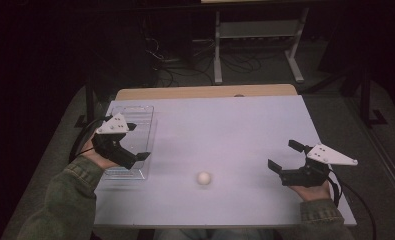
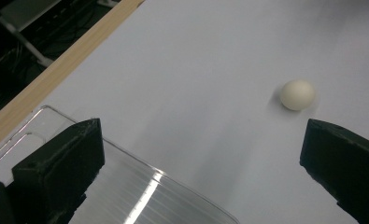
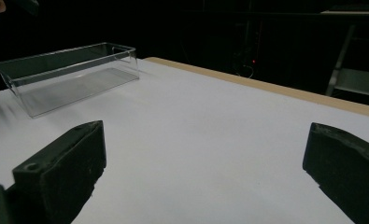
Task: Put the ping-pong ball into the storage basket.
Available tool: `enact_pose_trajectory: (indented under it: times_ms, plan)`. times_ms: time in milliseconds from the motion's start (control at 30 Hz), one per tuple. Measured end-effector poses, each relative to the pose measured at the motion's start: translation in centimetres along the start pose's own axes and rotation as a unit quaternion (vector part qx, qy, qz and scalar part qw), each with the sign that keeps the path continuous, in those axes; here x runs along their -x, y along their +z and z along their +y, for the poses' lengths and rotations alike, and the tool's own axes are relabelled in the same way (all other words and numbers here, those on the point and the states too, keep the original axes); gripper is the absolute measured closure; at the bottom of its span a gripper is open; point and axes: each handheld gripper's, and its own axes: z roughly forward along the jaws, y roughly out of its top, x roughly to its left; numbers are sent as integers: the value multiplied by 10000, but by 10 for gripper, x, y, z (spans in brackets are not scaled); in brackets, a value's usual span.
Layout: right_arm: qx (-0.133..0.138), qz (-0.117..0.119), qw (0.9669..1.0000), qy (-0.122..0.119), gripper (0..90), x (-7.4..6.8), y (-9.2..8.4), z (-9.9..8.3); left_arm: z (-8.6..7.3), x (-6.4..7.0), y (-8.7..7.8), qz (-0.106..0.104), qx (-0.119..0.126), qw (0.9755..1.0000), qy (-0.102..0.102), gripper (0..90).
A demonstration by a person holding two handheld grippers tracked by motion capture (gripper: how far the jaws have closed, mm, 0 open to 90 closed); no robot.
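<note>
I see the white ball (image 1: 203,178) lying loose on the white tabletop (image 1: 225,130), between both grippers, nearer the front edge, touching neither. My left gripper (image 1: 136,141) hovers over the clear plastic bin (image 1: 135,116), jaws wide apart, nothing held; its own view has the ball (image 2: 297,94) ahead, just inside the right jaw. Right gripper (image 1: 285,155), jaws spread, empty. Right gripper view adds the bin's (image 3: 67,74) full side wall, far left.
</note>
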Motion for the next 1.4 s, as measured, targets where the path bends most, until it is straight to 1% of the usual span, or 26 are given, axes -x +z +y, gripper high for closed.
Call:
enact_pose_trajectory:
  times_ms: [100,300,367,467,700,1000,1167,1233,1400]
  plan:
    - [-3,1,10000,1,0,0,0,0,5,1,4,-69,-70,9999,50,0]
    - [-4,13,10000,-2,0,0,0,0,11,3,10,-150,-127,9997,124,0]
    - [-4,13,10000,-6,0,0,0,0,15,3,13,-188,-185,9995,199,0]
    - [-5,15,10000,-1,0,0,0,0,17,4,16,-219,-193,9993,216,0]
    - [-5,28,10000,-3,0,0,0,0,30,7,22,-313,-225,9987,339,0]
    - [-5,40,10000,-16,0,-1,0,0,43,11,32,-438,-347,9972,495,0]
    - [-7,45,10000,-13,0,-1,0,0,46,12,37,-466,-399,9967,526,0]
    - [-9,48,10000,-11,0,-1,0,0,47,13,40,-483,-478,9960,582,0]
    - [-23,62,10000,-1,0,-2,1,0,51,15,45,-520,-543,9950,656,0]
